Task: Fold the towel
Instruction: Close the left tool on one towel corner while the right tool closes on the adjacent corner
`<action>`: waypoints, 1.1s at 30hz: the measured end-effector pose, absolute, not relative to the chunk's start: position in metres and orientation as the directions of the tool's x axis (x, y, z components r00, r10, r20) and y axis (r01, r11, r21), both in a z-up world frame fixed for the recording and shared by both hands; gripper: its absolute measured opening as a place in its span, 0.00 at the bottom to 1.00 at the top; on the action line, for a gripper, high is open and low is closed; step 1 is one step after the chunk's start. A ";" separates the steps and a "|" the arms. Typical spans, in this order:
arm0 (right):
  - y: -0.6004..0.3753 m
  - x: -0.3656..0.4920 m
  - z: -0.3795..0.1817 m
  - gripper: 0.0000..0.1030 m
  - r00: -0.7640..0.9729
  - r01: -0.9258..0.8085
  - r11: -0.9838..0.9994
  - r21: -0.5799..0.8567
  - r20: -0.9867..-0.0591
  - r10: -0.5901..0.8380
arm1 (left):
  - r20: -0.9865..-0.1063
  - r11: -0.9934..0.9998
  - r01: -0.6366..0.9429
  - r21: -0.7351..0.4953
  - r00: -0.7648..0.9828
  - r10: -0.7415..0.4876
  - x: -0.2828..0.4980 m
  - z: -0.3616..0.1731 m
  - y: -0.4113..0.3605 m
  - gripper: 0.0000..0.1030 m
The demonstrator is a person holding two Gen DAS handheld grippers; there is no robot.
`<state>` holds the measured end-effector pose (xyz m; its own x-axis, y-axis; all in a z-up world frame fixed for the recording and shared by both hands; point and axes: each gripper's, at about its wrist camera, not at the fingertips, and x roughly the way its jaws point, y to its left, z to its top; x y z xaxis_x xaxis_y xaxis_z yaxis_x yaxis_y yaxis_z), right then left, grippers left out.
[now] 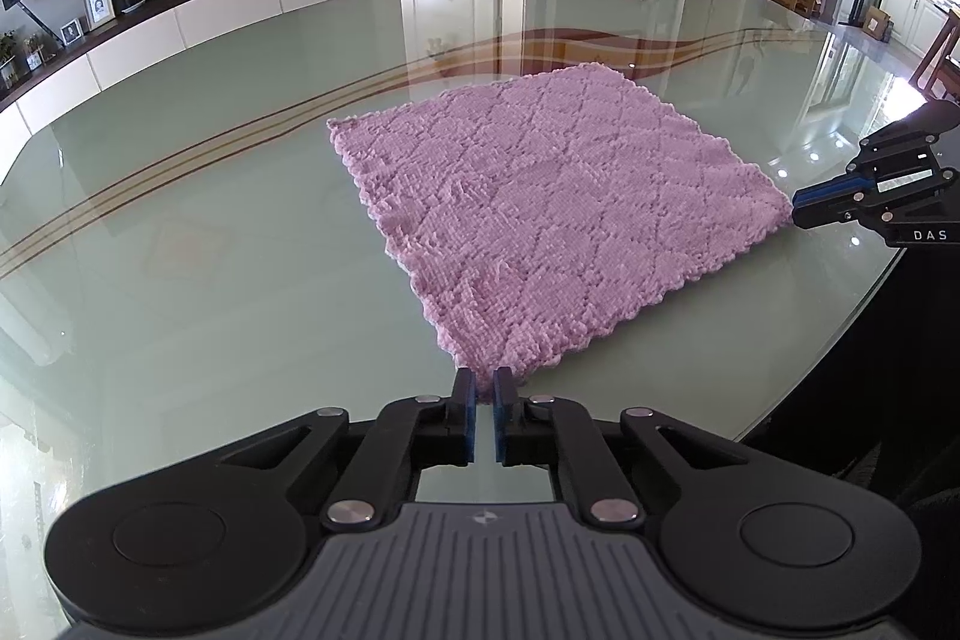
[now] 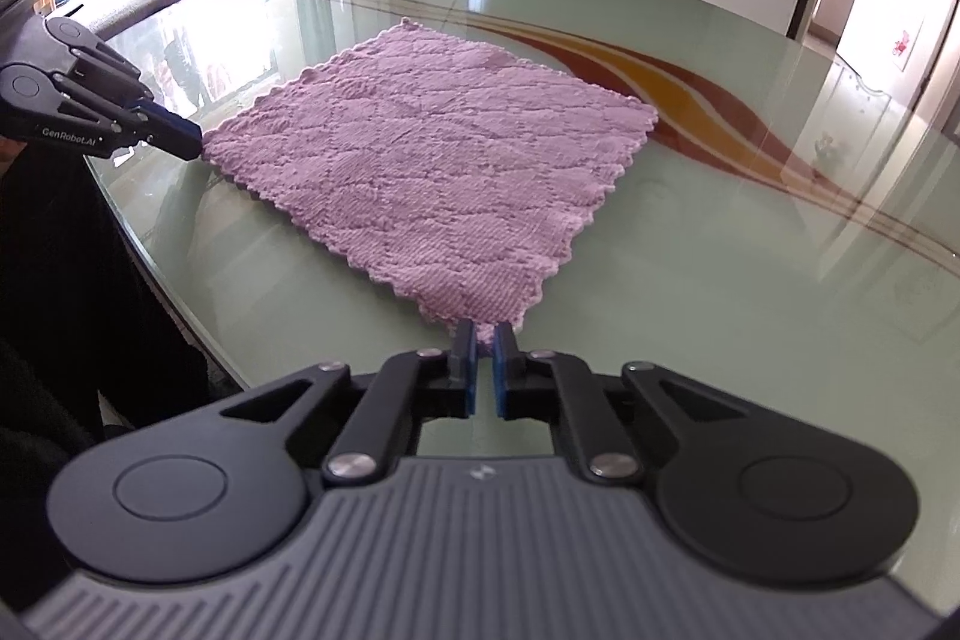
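The left gripper was clenched on the nearest corner of the pink towel, its jaws nearly together; the right gripper pinched another corner likewise. Ahead of both fingertips the towel lay flat on the glass table. Each pinched corner was hidden between the pads.

Nubby plush towel (waffled) on glossy glass table
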<state>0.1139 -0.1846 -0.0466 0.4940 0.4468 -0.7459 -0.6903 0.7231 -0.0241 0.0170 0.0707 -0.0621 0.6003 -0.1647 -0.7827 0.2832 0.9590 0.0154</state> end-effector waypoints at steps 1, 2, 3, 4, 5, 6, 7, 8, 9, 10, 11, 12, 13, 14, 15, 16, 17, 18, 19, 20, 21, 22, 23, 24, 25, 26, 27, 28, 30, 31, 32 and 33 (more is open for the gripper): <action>-0.184 0.114 -0.047 0.03 0.496 -0.687 0.727 -0.021 -0.745 0.447 | -0.781 0.959 0.283 0.012 0.601 -0.167 0.017 -0.062 0.071 0.02; -0.185 0.114 -0.047 0.03 0.498 -0.684 0.729 -0.019 -0.743 0.447 | -0.780 0.960 0.281 0.011 0.603 -0.167 0.017 -0.063 0.071 0.01; -0.185 0.114 -0.047 0.03 0.500 -0.681 0.732 -0.017 -0.741 0.448 | -0.779 0.960 0.280 0.010 0.604 -0.168 0.017 -0.063 0.072 0.01; -0.186 0.113 -0.047 0.02 0.503 -0.678 0.735 -0.015 -0.739 0.449 | -0.778 0.960 0.278 0.008 0.605 -0.168 0.017 -0.063 0.072 0.00; -0.186 0.113 -0.047 0.02 0.508 -0.672 0.741 -0.014 -0.736 0.447 | -0.778 0.961 0.277 0.007 0.606 -0.169 0.017 -0.063 0.073 0.00; -0.187 0.113 -0.048 0.02 0.514 -0.665 0.746 -0.012 -0.733 0.446 | -0.777 0.961 0.277 0.007 0.606 -0.169 0.016 -0.063 0.073 0.00; -0.188 0.113 -0.047 0.02 0.514 -0.663 0.748 -0.009 -0.732 0.447 | -0.777 0.960 0.278 0.008 0.606 -0.169 0.016 -0.062 0.073 0.00; -0.189 0.112 -0.046 0.02 0.518 -0.659 0.752 -0.004 -0.727 0.450 | -0.776 0.960 0.279 0.008 0.607 -0.170 0.016 -0.062 0.073 0.00; -0.190 0.112 -0.045 0.02 0.521 -0.656 0.755 0.000 -0.723 0.453 | -0.773 0.960 0.278 0.009 0.611 -0.170 0.016 -0.061 0.073 0.00; -0.191 0.111 -0.044 0.02 0.524 -0.656 0.755 0.000 -0.720 0.455 | -0.769 0.961 0.278 0.008 0.616 -0.172 0.015 -0.060 0.073 0.00; -0.191 0.111 -0.043 0.02 0.526 -0.655 0.756 0.001 -0.717 0.457 | -0.766 0.961 0.278 0.007 0.620 -0.173 0.014 -0.059 0.074 0.00; -0.192 0.111 -0.040 0.02 0.529 -0.655 0.756 0.002 -0.713 0.460 | -0.762 0.961 0.277 0.006 0.624 -0.175 0.014 -0.058 0.074 0.00; -0.193 0.110 -0.038 0.02 0.532 -0.654 0.756 0.003 -0.708 0.464 | -0.758 0.961 0.278 0.006 0.627 -0.177 0.013 -0.056 0.074 0.00; -0.194 0.110 -0.037 0.02 0.535 -0.654 0.756 0.002 -0.706 0.464 | -0.754 0.960 0.279 0.008 0.632 -0.177 0.012 -0.055 0.075 0.00; -0.194 0.110 -0.035 0.02 0.542 -0.651 0.759 -0.001 -0.701 0.464 | -0.750 0.960 0.279 0.010 0.637 -0.178 0.011 -0.053 0.075 0.00; -0.195 0.110 -0.034 0.02 0.544 -0.651 0.759 -0.001 -0.699 0.465 | -0.741 0.960 0.279 0.005 0.645 -0.184 0.010 -0.050 0.076 0.00; -0.195 0.109 -0.033 0.02 0.546 -0.651 0.759 -0.002 -0.696 0.466 | -0.737 0.960 0.280 0.006 0.650 -0.185 0.009 -0.049 0.076 0.00; -0.196 0.108 -0.032 0.02 0.549 -0.650 0.760 -0.004 -0.693 0.467 | -0.733 0.960 0.281 0.007 0.654 -0.187 0.008 -0.047 0.077 0.00; -0.196 0.107 -0.030 0.02 0.552 -0.650 0.760 -0.005 -0.690 0.468 | -0.731 0.959 0.284 0.009 0.657 -0.188 0.007 -0.046 0.077 0.00; -0.196 0.106 -0.028 0.02 0.555 -0.650 0.760 -0.007 -0.687 0.469 | -0.728 0.958 0.286 0.011 0.659 -0.189 0.005 -0.044 0.077 0.00; -0.197 0.105 -0.027 0.02 0.555 -0.650 0.760 -0.006 -0.686 0.470 | -0.725 0.957 0.288 0.013 0.662 -0.189 0.004 -0.043 0.077 0.00; -0.198 0.104 -0.025 0.02 0.556 -0.650 0.760 -0.005 -0.685 0.471 | -0.723 0.957 0.290 0.016 0.665 -0.190 0.003 -0.041 0.077 0.00; -0.199 0.102 -0.024 0.02 0.556 -0.649 0.761 -0.004 -0.685 0.470 | -0.720 0.956 0.292 0.018 0.667 -0.190 0.002 -0.039 0.077 0.00; -0.200 0.100 -0.021 0.02 0.556 -0.648 0.762 -0.001 -0.684 0.472 | -0.718 0.956 0.292 0.020 0.670 -0.189 -0.001 -0.037 0.077 0.00; -0.202 0.098 -0.020 0.02 0.554 -0.650 0.760 0.002 -0.683 0.476 | -0.715 0.956 0.292 0.022 0.673 -0.189 -0.003 -0.035 0.077 0.00; -0.203 0.094 -0.016 0.02 0.555 -0.653 0.757 0.002 -0.679 0.481 | -0.712 0.956 0.291 0.024 0.677 -0.188 -0.006 -0.033 0.077 0.00; -0.204 0.089 -0.011 0.02 0.558 -0.657 0.754 0.000 -0.673 0.486 | -0.709 0.956 0.291 0.025 0.680 -0.188 -0.008 -0.031 0.077 0.00; -0.205 0.086 -0.008 0.02 0.558 -0.659 0.752 0.001 -0.669 0.491 | -0.706 0.956 0.291 0.027 0.683 -0.188 -0.011 -0.029 0.078 0.00; -0.206 0.081 -0.002 0.02 0.558 -0.665 0.747 0.004 -0.662 0.500 | -0.699 0.958 0.286 0.025 0.690 -0.189 -0.015 -0.025 0.079 0.00; -0.206 0.081 -0.002 0.02 0.558 -0.666 0.746 0.003 -0.662 0.501 | -0.698 0.959 0.283 0.020 0.691 -0.189 -0.017 -0.024 0.081 0.00; -0.206 0.082 -0.002 0.02 0.557 -0.667 0.745 0.004 -0.662 0.502 | -0.700 0.958 0.285 0.019 0.688 -0.191 -0.017 -0.024 0.081 0.00; -0.205 0.082 -0.001 0.02 0.557 -0.667 0.745 0.004 -0.662 0.502 | -0.702 0.958 0.287 0.017 0.686 -0.193 -0.017 -0.024 0.082 0.00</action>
